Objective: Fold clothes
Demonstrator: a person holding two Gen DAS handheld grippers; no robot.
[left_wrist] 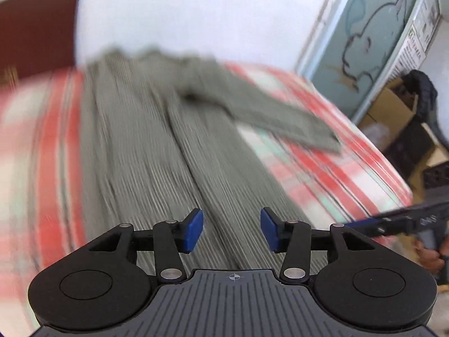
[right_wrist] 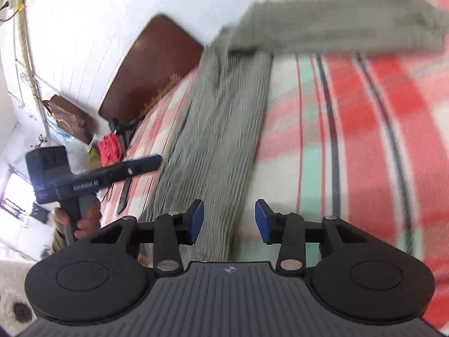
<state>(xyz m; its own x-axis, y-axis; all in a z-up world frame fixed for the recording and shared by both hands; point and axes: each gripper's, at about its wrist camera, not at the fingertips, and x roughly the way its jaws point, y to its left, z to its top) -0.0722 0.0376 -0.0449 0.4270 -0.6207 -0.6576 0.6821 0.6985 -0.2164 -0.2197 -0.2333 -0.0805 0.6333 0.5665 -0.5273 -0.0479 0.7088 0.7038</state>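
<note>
A grey ribbed long-sleeved garment (left_wrist: pixel 157 146) lies spread lengthwise on a bed with a red, white and green plaid cover (left_wrist: pixel 322 168). One sleeve (left_wrist: pixel 266 112) stretches out to the right over the cover. My left gripper (left_wrist: pixel 232 230) hangs open just above the garment's near end, with nothing between its blue pads (left_wrist: pixel 193 230). In the right wrist view the garment (right_wrist: pixel 219 129) runs away from the camera and the sleeve (right_wrist: pixel 336 28) crosses the top. My right gripper (right_wrist: pixel 228 221) is open above the garment's right edge. Both views are blurred.
A dark red headboard (left_wrist: pixel 36 25) stands at the bed's far end against a white wall. Right of the bed are a cabinet door with a cartoon drawing (left_wrist: pixel 364 42) and cardboard boxes (left_wrist: pixel 393 106). A hand (right_wrist: pixel 84 219) holds the left gripper; a red item (right_wrist: pixel 110 146) lies beside the bed.
</note>
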